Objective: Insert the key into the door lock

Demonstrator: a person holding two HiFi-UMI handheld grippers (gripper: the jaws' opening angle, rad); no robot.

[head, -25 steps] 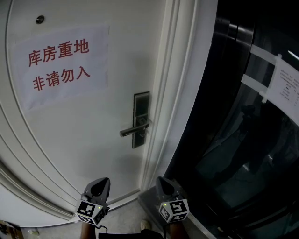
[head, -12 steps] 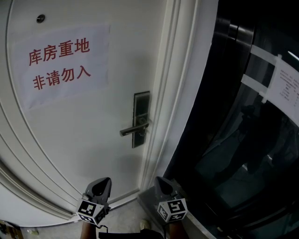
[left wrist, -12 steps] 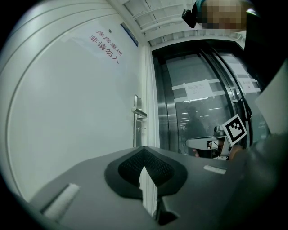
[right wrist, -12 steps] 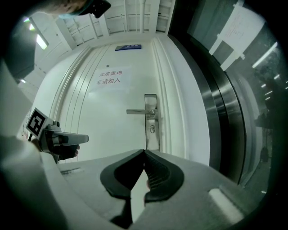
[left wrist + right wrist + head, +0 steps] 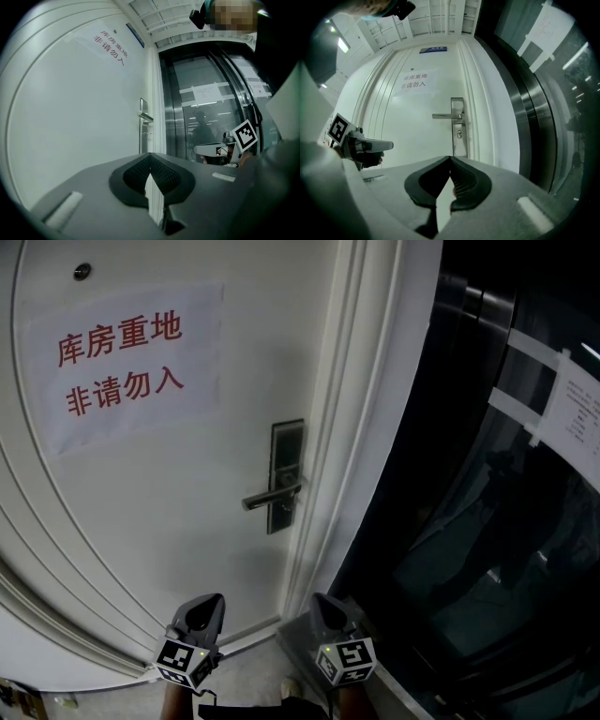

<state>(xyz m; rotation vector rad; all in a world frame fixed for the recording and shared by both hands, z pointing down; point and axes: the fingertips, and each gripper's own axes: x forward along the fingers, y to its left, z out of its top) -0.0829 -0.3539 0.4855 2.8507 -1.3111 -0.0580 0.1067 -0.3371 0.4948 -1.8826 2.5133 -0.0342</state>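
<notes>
- The door lock is a tall, dark, rectangular metal lock plate on the right edge of the door, just beside the frame. A small keyhole sits in the plate below the handle.
- A slim, brushed-metal lever handle juts leftward from the plate and lies about level.
- I cannot make out a key in any view.
- The right gripper has a smooth grey plastic shell and black ribbed rubber pads. Its jaws are closed, the pads meeting at their tips, and I can make out nothing between them. It points at the door, with the keyhole ahead of its tips and well apart from them.
- The left gripper has the same grey shell and black textured pads. Its jaws are also pressed together at the tips, with nothing visible between them. It is held beside the right one, and the lock plate is well ahead of it.
- Each gripper carries a cube with black-and-white square markers at its rear.
- The smooth white door has raised curved mouldings low on its left. It bears a pale paper sheet with red characters and a small round peephole above that sheet.
- The white door frame has stepped, ridged mouldings.
- To the right of the frame is a dark, glossy glass wall with white paper strips stuck across it.
</notes>
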